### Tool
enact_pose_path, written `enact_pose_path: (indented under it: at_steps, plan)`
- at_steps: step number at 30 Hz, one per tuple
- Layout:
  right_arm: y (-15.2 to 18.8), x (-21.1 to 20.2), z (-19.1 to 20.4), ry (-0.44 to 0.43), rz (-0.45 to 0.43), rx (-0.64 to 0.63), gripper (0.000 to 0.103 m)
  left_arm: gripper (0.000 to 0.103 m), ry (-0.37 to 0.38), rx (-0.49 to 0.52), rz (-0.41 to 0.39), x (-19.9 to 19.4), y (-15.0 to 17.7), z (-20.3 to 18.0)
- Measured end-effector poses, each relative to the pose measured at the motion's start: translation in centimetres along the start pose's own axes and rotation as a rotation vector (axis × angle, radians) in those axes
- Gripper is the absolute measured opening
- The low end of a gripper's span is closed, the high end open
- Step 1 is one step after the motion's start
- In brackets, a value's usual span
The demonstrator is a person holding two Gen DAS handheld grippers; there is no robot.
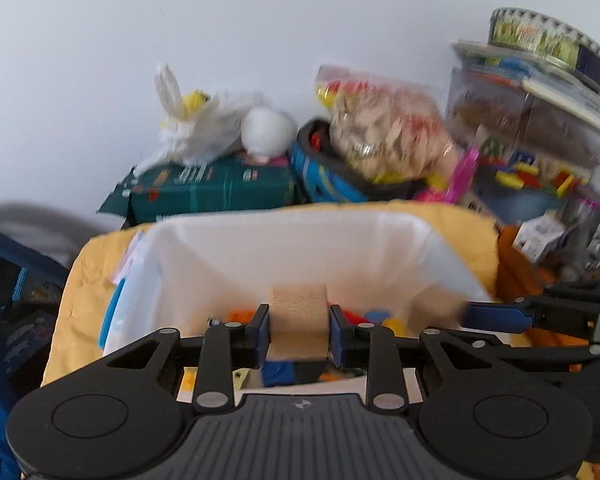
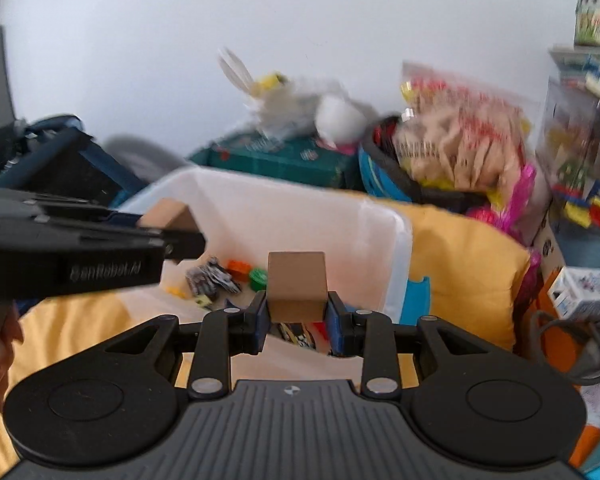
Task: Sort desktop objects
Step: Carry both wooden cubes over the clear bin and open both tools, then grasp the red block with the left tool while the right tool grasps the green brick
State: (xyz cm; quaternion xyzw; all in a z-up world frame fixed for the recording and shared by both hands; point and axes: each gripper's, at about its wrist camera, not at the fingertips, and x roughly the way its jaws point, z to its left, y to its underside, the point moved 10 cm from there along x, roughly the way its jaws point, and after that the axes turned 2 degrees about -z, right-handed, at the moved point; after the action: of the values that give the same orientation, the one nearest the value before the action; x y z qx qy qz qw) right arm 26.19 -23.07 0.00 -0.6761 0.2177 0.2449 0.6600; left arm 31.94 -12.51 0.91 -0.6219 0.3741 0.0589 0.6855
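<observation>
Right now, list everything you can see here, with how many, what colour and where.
wooden block: two, tan, one in each tongs
bin: one, white, centre, on yellow cloth
small toys: several, mixed colours, in bin
yellow cloth: one, under bin
green box: one, behind bin
white bag: one, on green box
bag of wooden pieces: one, clear, in blue basket
left tongs: black, shut on block
right tongs: black, shut on block

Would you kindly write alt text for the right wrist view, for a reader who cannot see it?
The right gripper clamps a wooden block above a white bin holding small coloured toys. At left, the left gripper holds another block over the same bin, with cluttered bags and boxes blurred behind.
</observation>
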Motion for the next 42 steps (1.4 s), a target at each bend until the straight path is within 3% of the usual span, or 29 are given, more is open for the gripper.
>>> enact_pose_path:
  at_steps: [2, 5, 8, 11, 14, 18, 20, 22, 24, 26, 27, 32, 35, 36, 38, 42]
  plan:
    - [0.5, -0.6, -0.2, 0.002, -0.015, -0.009, 0.035, 0.047, 0.007, -0.005, -0.037, -1.4, 0.2, 0.1]
    - [1.1, -2.7, -0.3, -0.003, -0.055, -0.036, 0.035, 0.049, 0.043, -0.007, -0.084, -4.3, 1.0, 0.0]
    - [2.2, -4.7, -0.1, -0.038, -0.061, -0.022, 0.037, 0.051, 0.09, 0.026, -0.096, -7.5, 3.9, -0.9]
    - [4.3, -5.8, 0.2, -0.04, -0.053, -0.061, 0.04, 0.051, 0.122, 0.053, -0.01, -8.1, 8.6, -1.5]
    - [8.2, -6.6, 1.0, -0.039, 0.001, -0.146, 0.04, 0.051, 0.108, 0.084, 0.08, -7.9, 13.9, -1.5]
    - [13.5, -6.2, 1.6, -0.057, 0.114, -0.164, 0.04, 0.051, 0.121, 0.021, 0.172, -6.9, 18.1, -1.3]
    - [15.0, -5.2, 1.8, -0.075, 0.164, -0.109, 0.041, 0.051, 0.115, 0.01, 0.188, -6.2, 18.7, -1.3]
    - [15.7, -4.2, 1.8, -0.103, 0.2, -0.025, 0.052, 0.051, 0.114, 0.0, 0.182, -5.5, 18.5, -1.6]
    - [16.3, -3.5, 1.8, -0.1, 0.222, 0.054, 0.057, 0.051, 0.119, -0.012, 0.175, -4.8, 17.9, -2.0]
    - [17.2, -2.8, 1.9, -0.117, 0.265, 0.071, 0.038, 0.052, 0.12, -0.021, 0.176, -4.0, 17.5, -2.5]
    - [17.6, -2.9, 1.9, -0.128, 0.276, 0.073, 0.035, 0.052, 0.12, -0.024, 0.178, -3.6, 17.2, -2.7]
    - [19.0, -6.5, 2.4, -0.106, 0.242, -0.03, 0.035, 0.052, 0.068, -0.032, 0.177, -0.7, 16.0, -2.8]
    - [20.7, -8.6, 2.9, -0.112, 0.242, -0.082, 0.035, 0.051, 0.082, -0.085, 0.194, 1.1, 15.6, -2.7]
    - [21.2, -9.0, 3.1, -0.11, 0.247, -0.097, 0.035, 0.049, 0.08, -0.085, 0.198, 1.5, 15.6, -2.8]
    - [22.0, -9.1, 3.6, -0.103, 0.258, -0.119, 0.035, 0.026, 0.073, -0.078, 0.209, 2.5, 15.8, -2.9]
    - [23.0, -9.5, 3.7, -0.089, 0.27, -0.127, 0.035, 0.022, 0.067, -0.076, 0.212, 2.1, 16.3, -3.1]
